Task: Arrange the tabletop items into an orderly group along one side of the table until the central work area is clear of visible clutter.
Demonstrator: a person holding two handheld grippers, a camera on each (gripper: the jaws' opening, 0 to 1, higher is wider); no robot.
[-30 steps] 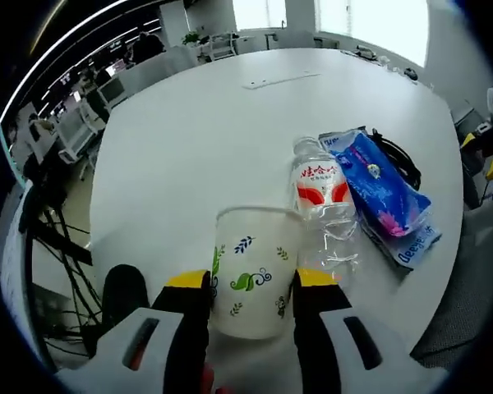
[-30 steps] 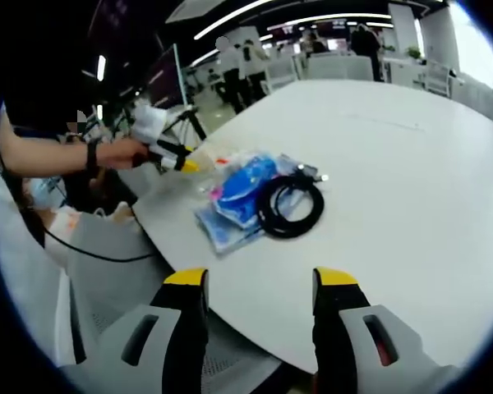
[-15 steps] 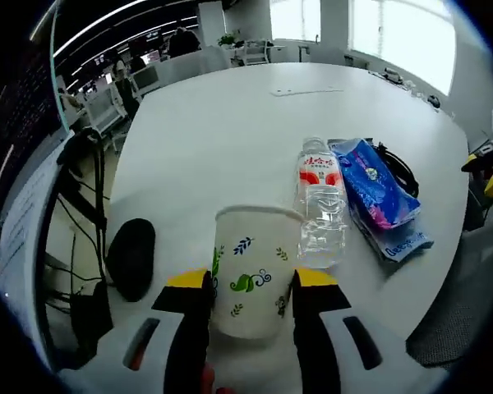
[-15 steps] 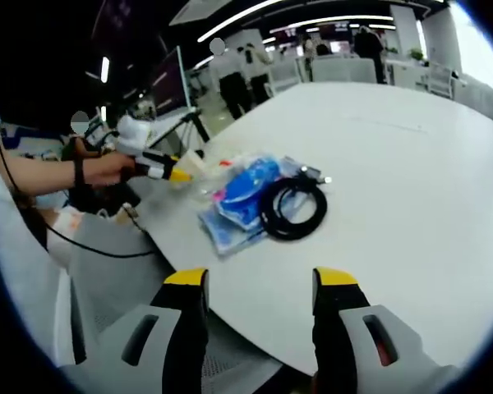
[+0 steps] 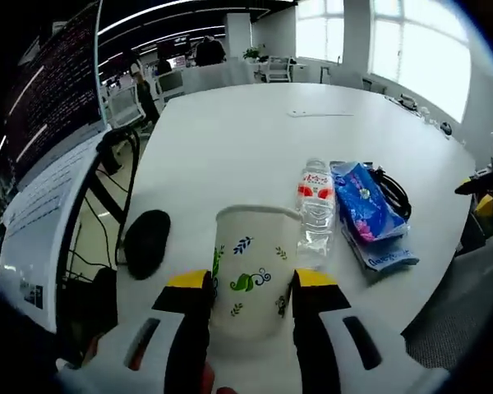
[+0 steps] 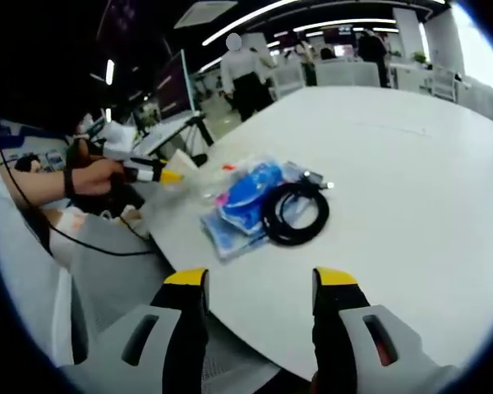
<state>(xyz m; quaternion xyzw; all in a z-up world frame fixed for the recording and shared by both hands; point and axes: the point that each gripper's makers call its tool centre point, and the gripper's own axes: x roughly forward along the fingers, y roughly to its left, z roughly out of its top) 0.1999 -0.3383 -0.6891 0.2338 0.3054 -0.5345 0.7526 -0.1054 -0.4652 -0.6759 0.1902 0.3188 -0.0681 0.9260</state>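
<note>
Left hand-held gripper (image 5: 253, 289), lower centre of the left gripper view: yellow-tipped jaws closed against both sides of a white paper cup (image 5: 253, 269) printed with green and blue leaves, cup upright between them at the near edge of the white table (image 5: 230, 131). Water bottle (image 5: 315, 209), clear with red-and-white label, lying on its side just right of the cup, cap pointing to the upper part of the frame. Blue tissue pack (image 5: 363, 207), with pink printing, just right of the bottle on top of a paler flat packet, at the right of the frame. Black coiled cable (image 5: 397, 189), partly hidden behind the tissue pack. Black computer mouse (image 5: 146, 243), left of the cup near the table edge, well apart from the bottle. Right hand-held gripper (image 6: 258, 297), lower centre of the right gripper view: jaws wide apart, nothing between them, above the table edge. In that view the tissue pack (image 6: 246, 193) lies at centre with the cable (image 6: 295, 215) looped just to its right, touching it; the left hand-held gripper (image 6: 152, 173) enters at the left of the frame, held in a person's hand (image 6: 94, 174), with the cup (image 6: 186, 161) at its yellow tips
</note>
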